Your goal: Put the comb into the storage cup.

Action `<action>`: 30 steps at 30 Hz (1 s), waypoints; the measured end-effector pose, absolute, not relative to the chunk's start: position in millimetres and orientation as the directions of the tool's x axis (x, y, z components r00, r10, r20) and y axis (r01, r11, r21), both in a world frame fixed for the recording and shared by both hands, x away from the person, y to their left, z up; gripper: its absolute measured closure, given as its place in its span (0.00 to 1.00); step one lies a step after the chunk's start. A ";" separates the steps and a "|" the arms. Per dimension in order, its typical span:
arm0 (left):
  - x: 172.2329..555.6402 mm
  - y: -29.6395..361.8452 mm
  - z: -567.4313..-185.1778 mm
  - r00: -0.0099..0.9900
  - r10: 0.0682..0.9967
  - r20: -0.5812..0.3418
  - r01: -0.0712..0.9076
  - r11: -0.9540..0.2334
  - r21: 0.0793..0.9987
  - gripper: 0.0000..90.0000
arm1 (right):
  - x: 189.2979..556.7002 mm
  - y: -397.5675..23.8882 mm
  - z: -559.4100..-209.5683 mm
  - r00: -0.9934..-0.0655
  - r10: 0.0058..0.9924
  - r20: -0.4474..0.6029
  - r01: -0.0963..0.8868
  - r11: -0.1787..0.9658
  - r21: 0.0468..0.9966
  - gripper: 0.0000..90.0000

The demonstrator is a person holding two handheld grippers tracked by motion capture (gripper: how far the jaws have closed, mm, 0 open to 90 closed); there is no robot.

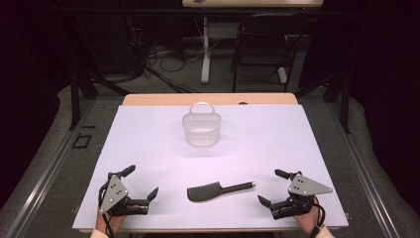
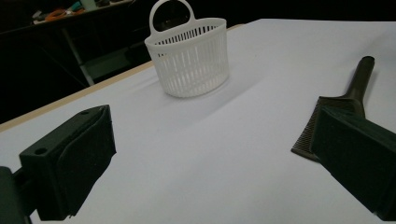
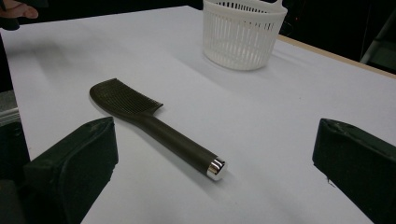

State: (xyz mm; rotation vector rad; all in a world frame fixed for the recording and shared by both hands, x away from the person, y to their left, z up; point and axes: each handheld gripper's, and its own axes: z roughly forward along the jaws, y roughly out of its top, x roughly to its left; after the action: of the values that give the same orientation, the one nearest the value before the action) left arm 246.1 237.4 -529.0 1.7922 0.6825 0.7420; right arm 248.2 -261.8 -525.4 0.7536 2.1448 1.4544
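A dark comb (image 1: 218, 190) with a wide toothed head and a silver-capped handle lies flat near the table's front edge, handle pointing right. In the right gripper view the comb (image 3: 154, 123) lies ahead between the jaws' lines, its silver cap nearest. A white slatted basket (image 1: 201, 126) with a loop handle stands upright farther back, also visible as the basket (image 2: 190, 56) and the basket (image 3: 243, 32). My left gripper (image 1: 140, 182) rests open at the front left, nothing between its jaws. My right gripper (image 1: 273, 187) rests open at the front right, empty, just right of the comb's handle.
The white table sheet (image 1: 148, 144) covers most of the tabletop; a wooden edge (image 1: 208, 98) shows at the back. Behind the table stand a dark chair (image 1: 262, 49), a white desk leg (image 1: 205, 49) and floor cables. Dark surroundings flank both sides.
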 end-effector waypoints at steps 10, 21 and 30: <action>246.2 236.8 -528.0 0.644 0.746 0.171 0.099 -0.303 0.948 0.00 | 254.4 -259.4 -522.6 -0.746 0.665 -0.038 0.221 0.301 0.928 0.00; 247.7 235.6 -528.4 0.647 0.744 0.169 0.102 -0.304 0.947 0.00 | 272.2 -244.5 -522.2 -0.755 0.654 -0.033 0.253 0.338 0.907 0.00; 248.3 234.8 -528.6 0.650 0.742 0.166 0.104 -0.303 0.947 0.00 | 287.1 -234.4 -523.7 -0.769 0.639 -0.026 0.274 0.366 0.890 0.00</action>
State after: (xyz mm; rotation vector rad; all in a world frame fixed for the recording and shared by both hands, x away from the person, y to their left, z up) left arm 248.3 234.8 -528.6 1.7902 0.6798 0.7392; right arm 287.1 -234.4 -523.7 0.7980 2.2644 1.3691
